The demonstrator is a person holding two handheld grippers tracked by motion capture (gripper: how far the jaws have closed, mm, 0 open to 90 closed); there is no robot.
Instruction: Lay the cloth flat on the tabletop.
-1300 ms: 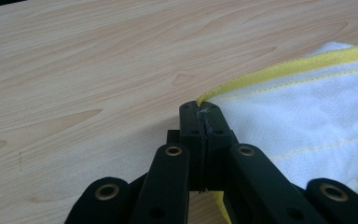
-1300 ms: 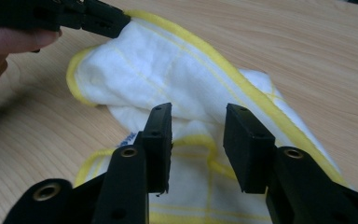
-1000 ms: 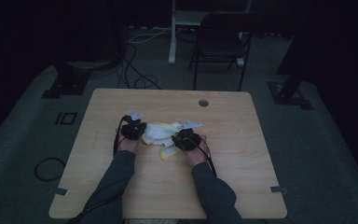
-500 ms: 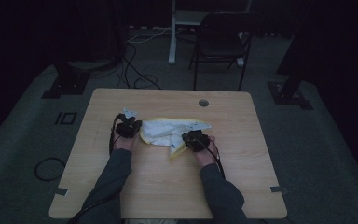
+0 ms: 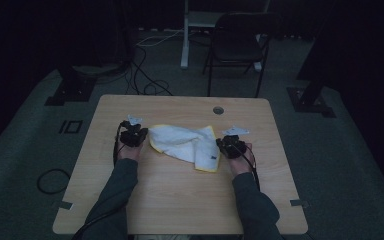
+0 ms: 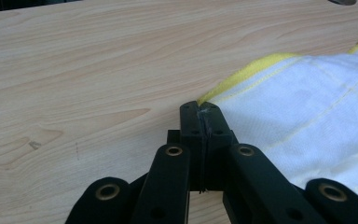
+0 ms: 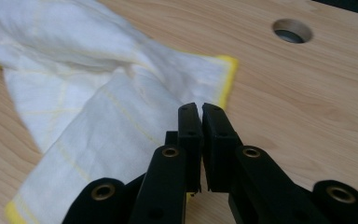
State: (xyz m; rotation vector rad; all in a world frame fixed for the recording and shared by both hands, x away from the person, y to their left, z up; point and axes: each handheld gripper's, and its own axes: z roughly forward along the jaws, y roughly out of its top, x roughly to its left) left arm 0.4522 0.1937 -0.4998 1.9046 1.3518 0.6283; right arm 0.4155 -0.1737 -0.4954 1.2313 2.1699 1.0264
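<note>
two grippers sit at the two ends of a white cloth point(image 5: 186, 145) with a yellow hem, which lies rumpled across the middle of the wooden table point(image 5: 180, 200). the left gripper point(image 5: 133, 136) is at the cloth's left end; in the left gripper view its jaws are pressed flat together with the yellow-edged corner of the cloth point(image 6: 307, 112) pinched at their tips, a few threads showing in the seam. the right gripper point(image 5: 231, 145) is at the cloth's right end, beside the folded-down flap with the yellow border. its jaws have just been closing, and in the right gripper view they stand all but together, a thin slit left between them. the cloth point(image 7: 98, 116) lies under and beyond the tips, but whether its edge is caught in that slit cannot be told. the cloth is not flat: folds run through its middle and one part laps over another. a round cable hole point(image 5: 218, 110) sits in the tabletop beyond the cloth, near the far edge, and shows again in the right gripper view point(image 7: 292, 31).
</note>
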